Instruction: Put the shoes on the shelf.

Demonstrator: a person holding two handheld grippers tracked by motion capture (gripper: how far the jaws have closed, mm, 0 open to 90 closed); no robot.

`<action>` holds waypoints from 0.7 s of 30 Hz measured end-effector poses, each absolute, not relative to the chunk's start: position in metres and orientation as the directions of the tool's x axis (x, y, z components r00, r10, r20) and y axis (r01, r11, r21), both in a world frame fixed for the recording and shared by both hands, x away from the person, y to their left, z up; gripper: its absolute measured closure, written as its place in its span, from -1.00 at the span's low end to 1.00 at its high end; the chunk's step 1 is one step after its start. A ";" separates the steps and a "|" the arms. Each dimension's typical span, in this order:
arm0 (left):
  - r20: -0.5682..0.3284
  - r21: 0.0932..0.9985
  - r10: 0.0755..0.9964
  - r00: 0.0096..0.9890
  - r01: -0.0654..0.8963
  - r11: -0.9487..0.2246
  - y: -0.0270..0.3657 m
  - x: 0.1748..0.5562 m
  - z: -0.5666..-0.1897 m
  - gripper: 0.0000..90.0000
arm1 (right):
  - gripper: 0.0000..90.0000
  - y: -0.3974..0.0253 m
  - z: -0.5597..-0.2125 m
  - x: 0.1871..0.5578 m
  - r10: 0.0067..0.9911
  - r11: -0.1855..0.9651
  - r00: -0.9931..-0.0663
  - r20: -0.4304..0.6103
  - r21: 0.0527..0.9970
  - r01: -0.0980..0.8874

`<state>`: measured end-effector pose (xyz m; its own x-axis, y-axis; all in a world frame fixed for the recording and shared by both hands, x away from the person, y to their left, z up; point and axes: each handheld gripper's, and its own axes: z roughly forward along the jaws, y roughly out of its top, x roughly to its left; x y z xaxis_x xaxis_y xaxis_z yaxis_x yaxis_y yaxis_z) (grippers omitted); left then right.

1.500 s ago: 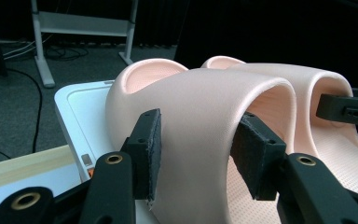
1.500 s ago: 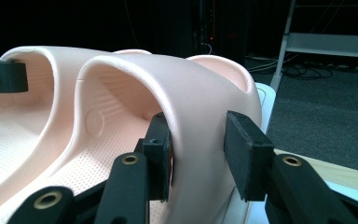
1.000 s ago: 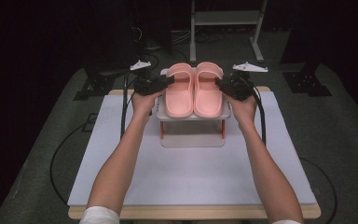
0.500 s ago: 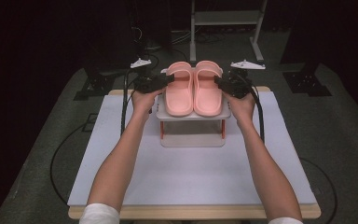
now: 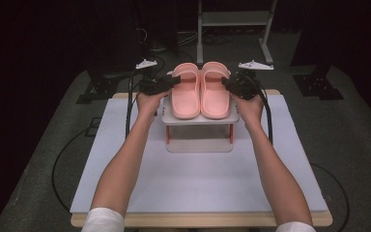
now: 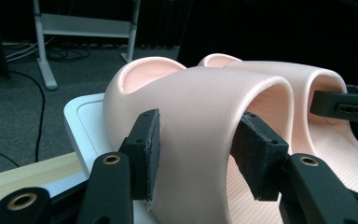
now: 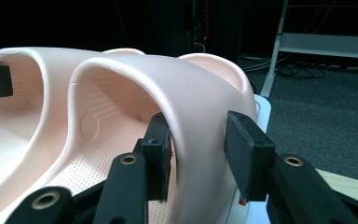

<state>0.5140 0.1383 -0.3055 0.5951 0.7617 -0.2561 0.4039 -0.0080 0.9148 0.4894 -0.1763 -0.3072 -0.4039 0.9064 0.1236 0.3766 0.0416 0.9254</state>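
Both my claws at the pink slippers on the white rack.

From the worktop's (image 5: 198, 183) near edge my forearms reach to the rack (image 5: 200, 118), which stands toward the far edge at the middle. My left claw (image 6: 198, 154) straddles the strap of the left slipper (image 5: 185, 92), one pad outside and one inside, both seemingly touching it. My right claw (image 7: 198, 156) straddles the right slipper's (image 5: 216, 91) strap, inner pad against it, outer pad slightly apart. The slippers lie side by side, touching.
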 end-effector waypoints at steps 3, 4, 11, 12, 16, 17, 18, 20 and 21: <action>-0.257 0.915 0.763 0.593 0.404 -0.006 0.138 0.515 -0.306 0.16 | 0.36 -0.175 -0.306 0.491 0.908 0.048 -0.402 0.117 0.924 0.379; -0.256 0.914 0.764 0.592 0.405 -0.008 0.138 0.515 -0.306 0.16 | 0.35 -0.175 -0.306 0.491 0.909 0.052 -0.401 0.115 0.923 0.381; -0.264 0.913 0.759 0.595 0.407 -0.002 0.139 0.514 -0.306 0.09 | 0.27 -0.175 -0.304 0.493 0.905 0.052 -0.409 0.120 0.922 0.385; -0.259 0.914 0.759 0.598 0.406 -0.009 0.139 0.513 -0.306 0.08 | 0.25 -0.176 -0.304 0.492 0.904 0.050 -0.410 0.124 0.920 0.388; -0.250 0.917 0.759 0.601 0.398 -0.013 0.138 0.509 -0.305 0.04 | 0.19 -0.176 -0.304 0.489 0.899 0.043 -0.417 0.133 0.921 0.387; -0.249 0.918 0.760 0.600 0.397 -0.012 0.139 0.507 -0.305 0.03 | 0.18 -0.176 -0.304 0.489 0.899 0.045 -0.419 0.132 0.921 0.387; -0.247 0.918 0.763 0.598 0.397 -0.014 0.140 0.505 -0.305 0.02 | 0.17 -0.176 -0.304 0.488 0.899 0.046 -0.418 0.131 0.921 0.388; -0.250 0.918 0.764 0.594 0.397 -0.009 0.141 0.503 -0.306 0.00 | 0.16 -0.176 -0.304 0.485 0.899 0.046 -0.419 0.130 0.922 0.385; -0.253 0.917 0.766 0.591 0.400 -0.006 0.143 0.501 -0.306 0.00 | 0.15 -0.176 -0.304 0.484 0.898 0.043 -0.420 0.133 0.922 0.384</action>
